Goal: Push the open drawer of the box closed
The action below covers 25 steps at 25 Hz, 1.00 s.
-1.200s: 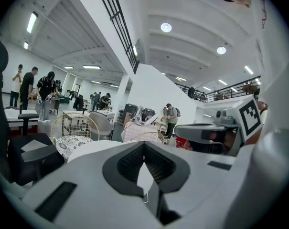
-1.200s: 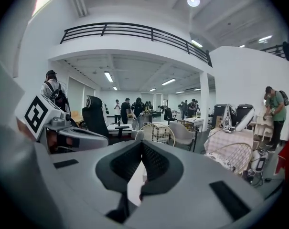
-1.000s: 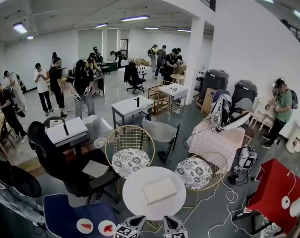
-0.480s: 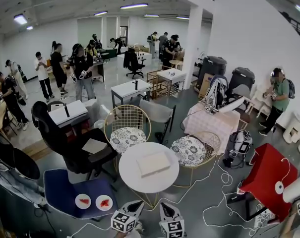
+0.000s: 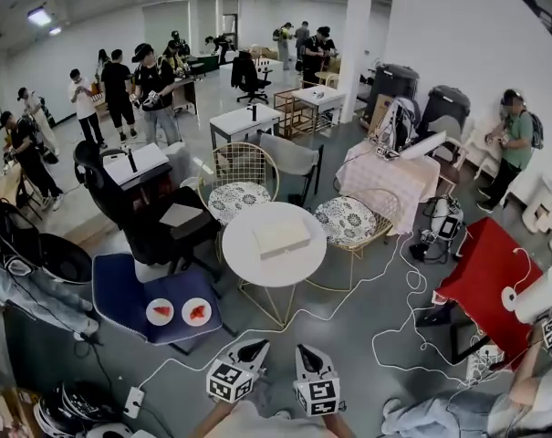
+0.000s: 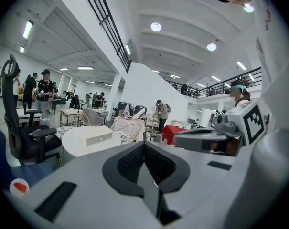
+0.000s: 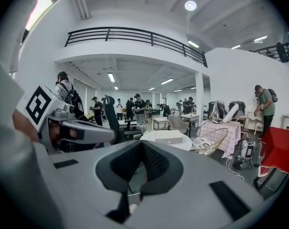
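A flat cream box lies on a round white table; from here I cannot tell how its drawer stands. My left gripper and right gripper hover side by side over the floor, well short of the table, both pointing toward it. Each is shut with nothing between its jaws. In the left gripper view the box is far ahead, beyond the shut left gripper, and the right gripper shows beside it. The right gripper view shows the box past the shut right gripper.
A blue chair holding two plates stands left of the table, with a black office chair behind it. Two wire chairs flank the far side. Cables trail over the floor at right, near a red cloth. Several people stand beyond.
The table and box sit higher in the head view, with more floor between them and the grippers. Both grippers show more fully at the bottom edge.
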Available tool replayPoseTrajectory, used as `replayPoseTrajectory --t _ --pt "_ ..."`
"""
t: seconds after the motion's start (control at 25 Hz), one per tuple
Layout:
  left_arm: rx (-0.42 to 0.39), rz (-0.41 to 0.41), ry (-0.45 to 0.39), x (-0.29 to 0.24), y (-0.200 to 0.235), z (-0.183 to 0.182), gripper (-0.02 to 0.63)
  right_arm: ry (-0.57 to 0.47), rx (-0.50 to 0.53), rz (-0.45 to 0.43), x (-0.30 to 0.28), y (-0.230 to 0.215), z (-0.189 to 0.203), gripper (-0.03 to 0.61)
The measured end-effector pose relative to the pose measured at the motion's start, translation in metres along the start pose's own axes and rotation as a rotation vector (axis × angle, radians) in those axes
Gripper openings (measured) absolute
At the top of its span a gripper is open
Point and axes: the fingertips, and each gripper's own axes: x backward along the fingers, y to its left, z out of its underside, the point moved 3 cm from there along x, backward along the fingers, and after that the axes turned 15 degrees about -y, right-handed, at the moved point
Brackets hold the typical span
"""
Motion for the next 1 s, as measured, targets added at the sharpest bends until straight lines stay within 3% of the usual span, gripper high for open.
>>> replayPoseTrajectory --t 0.24,1.0 --pt "-0.018 -0.004 -0.025 0.019 -0.027 -0.003 0.012 -0.012 0.009 -0.010 0.033 0.012 -0.002 0.015" --pt "-0.008 -0.015 -0.037 0.025 -0.039 -0.005 0.012 -0.014 0.029 -0.016 0.043 0.013 -0.007 0.015"
